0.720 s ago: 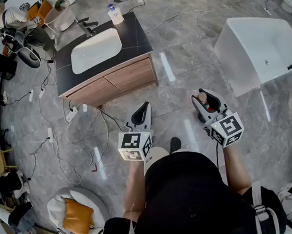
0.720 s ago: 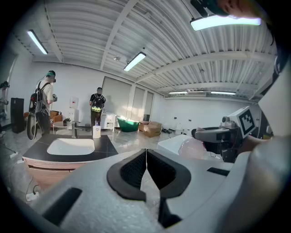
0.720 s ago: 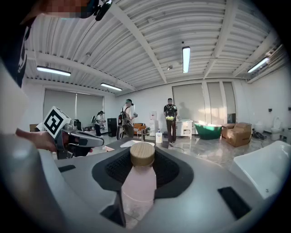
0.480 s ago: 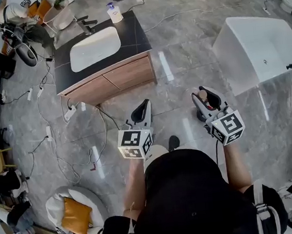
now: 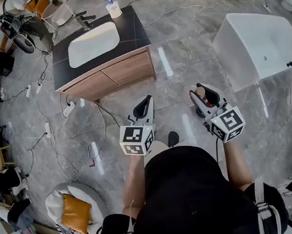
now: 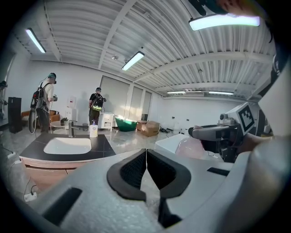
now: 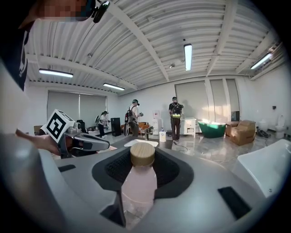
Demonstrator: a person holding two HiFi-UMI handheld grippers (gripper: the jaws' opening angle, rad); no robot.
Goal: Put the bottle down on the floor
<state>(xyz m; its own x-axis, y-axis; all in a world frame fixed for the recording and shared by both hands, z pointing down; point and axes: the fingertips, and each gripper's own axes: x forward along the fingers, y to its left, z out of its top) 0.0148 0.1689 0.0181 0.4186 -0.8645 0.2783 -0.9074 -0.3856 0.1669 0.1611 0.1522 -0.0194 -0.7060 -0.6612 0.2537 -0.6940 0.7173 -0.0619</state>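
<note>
Two hand-held grippers out in front of the person, both at about waist height, well above the floor (image 5: 181, 53). Right hand-held gripper (image 5: 203, 95) is clamped on the bottle (image 7: 138, 179): dark pads either side of the pink body, jaws wide because the body is wide. Left hand-held gripper (image 5: 146, 102) is clenched on nothing, pads touching, parked beside the right one and apart from it. Looks like it's just kept out of the way, since this is a one-gripper job. The bottle is in the air, nowhere near down yet. Long axis runs roughly along the jaws: tan cap toward the jaw tips, pointing forward and away from the person, base back toward the gripper body. The right gripper view shows a level room, so I read the bottle as closer to lying than standing. Gripping the body rather than the cap makes sense, as there's more pad contact and less chance of it swinging. To stand it on its base they'd have to crouch and tip the gripper so the base faces the floor; otherwise it goes down on its side and may roll on that polished stone. Bare floor straight ahead, between the vanity surface (image 5: 131, 24) and the bathtub (image 5: 255, 45). Placing hasn't really started.
</note>
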